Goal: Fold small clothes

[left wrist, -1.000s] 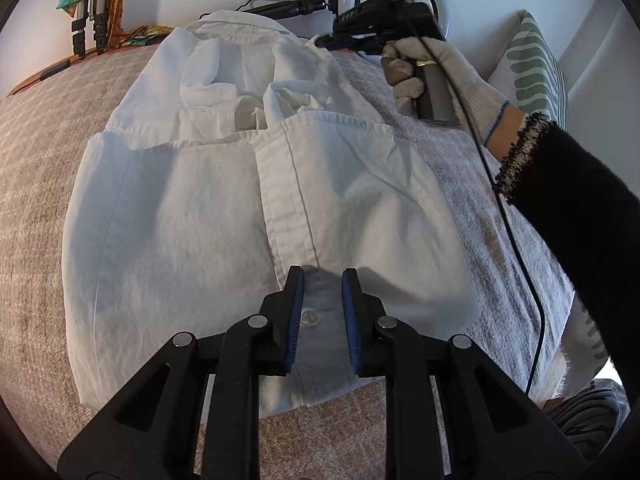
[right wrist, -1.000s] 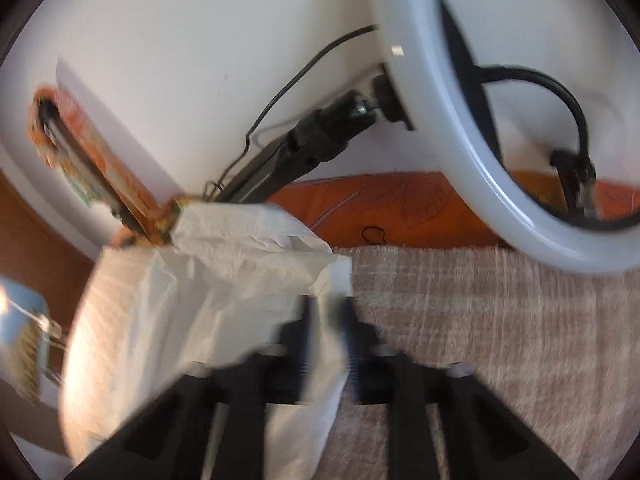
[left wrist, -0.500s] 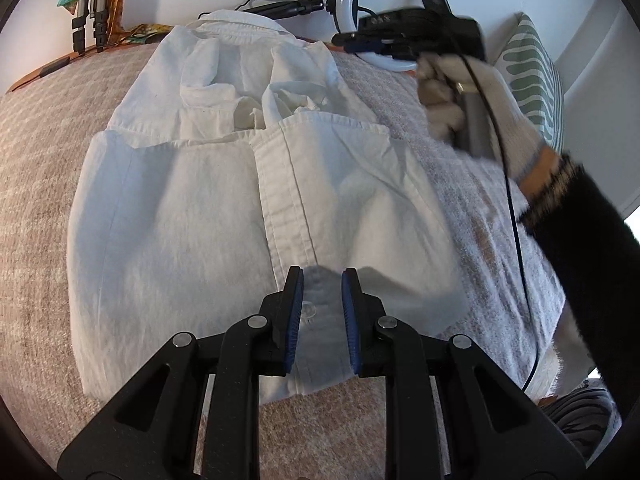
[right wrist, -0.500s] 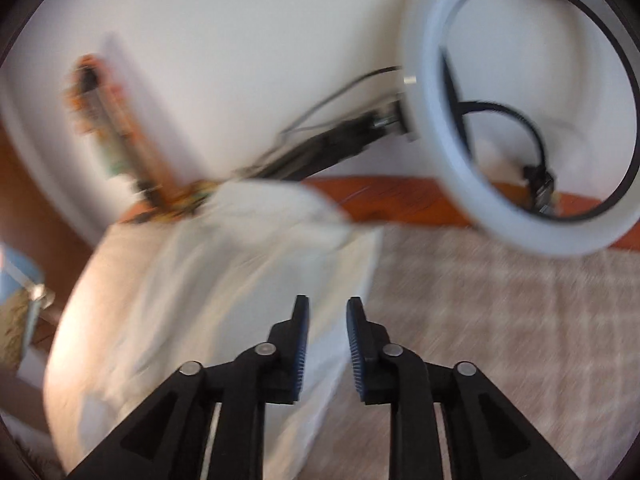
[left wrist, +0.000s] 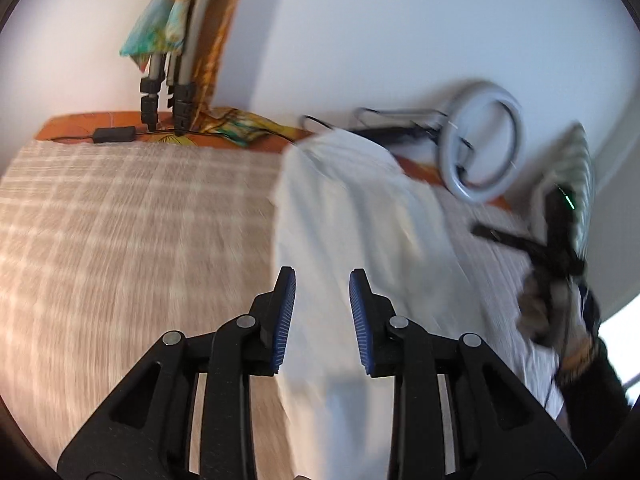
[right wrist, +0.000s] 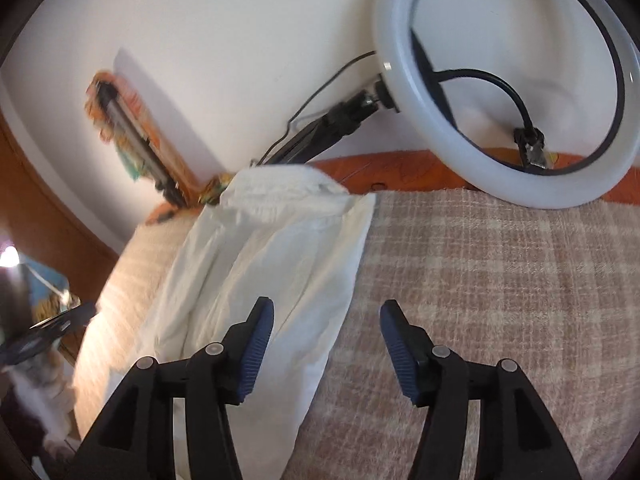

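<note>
Left hand-held gripper [left wrist: 322,316] and right hand-held gripper [right wrist: 326,344] have just been opening, both empty

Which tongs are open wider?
The right tongs: both have just been opening, but its pads stand far apart, gripping nothing, over the edge of the white shirt; the left tongs show a narrow gap.

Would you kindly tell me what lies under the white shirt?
The white shirt lies on a beige checked blanket, which shows on both sides of it. Whatever is directly beneath the shirt is covered by its fabric.
</note>
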A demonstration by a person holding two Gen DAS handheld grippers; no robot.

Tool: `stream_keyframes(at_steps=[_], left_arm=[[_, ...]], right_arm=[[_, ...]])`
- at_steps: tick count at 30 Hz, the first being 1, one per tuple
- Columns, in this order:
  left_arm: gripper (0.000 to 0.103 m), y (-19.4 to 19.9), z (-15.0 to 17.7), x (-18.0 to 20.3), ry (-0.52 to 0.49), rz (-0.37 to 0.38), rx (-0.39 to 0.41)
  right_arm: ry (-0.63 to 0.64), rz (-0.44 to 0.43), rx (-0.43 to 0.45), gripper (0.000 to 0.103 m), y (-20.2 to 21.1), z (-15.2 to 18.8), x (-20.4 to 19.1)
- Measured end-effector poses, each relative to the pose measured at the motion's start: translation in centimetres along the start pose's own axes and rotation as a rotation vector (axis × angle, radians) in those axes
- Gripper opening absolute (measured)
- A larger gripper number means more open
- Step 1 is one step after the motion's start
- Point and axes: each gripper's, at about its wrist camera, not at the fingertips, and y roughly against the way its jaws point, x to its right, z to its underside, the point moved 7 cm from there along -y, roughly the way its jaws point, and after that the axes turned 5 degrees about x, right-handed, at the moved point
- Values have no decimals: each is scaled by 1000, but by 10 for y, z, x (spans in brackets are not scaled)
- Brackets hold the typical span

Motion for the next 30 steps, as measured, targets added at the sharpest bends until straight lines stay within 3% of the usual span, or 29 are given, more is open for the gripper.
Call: stream_keyframes(at_steps=[2,8,15,16,18,19,22,26,30], left_arm=[[36,-29,-15,-19,55,22,-11],[39,-110,-38,-35,96,55,-96],[39,-141,-60,-45,197,111,-86],[38,-143,-62,-44,202,129,-78],[6,-149,-62,-41,178,139,-86],[1,-151,-61,-38,158,133,-96],[0,-149,-64,-33,112,64,-85],[0,-144,-70,-42,121,30,-48],[0,-156,-65,-45,97,17,-89]], right_arm=[[-21,2,1,59,-5,-3,5],[-35,17,-5,59,-31,-16,17],[-92,-5,-7,57,-62,-34,29],[-88,-11,-10,52,-67,-36,27],[-76,-25,-25,38,-76,-38,22],[-71,-31,-34,29,-80,-38,19],[-55,-40,-38,5,-85,-42,8],[-14,-37,33,0,-75,-58,-1],[22,61,-47,0,-97,-48,9]])
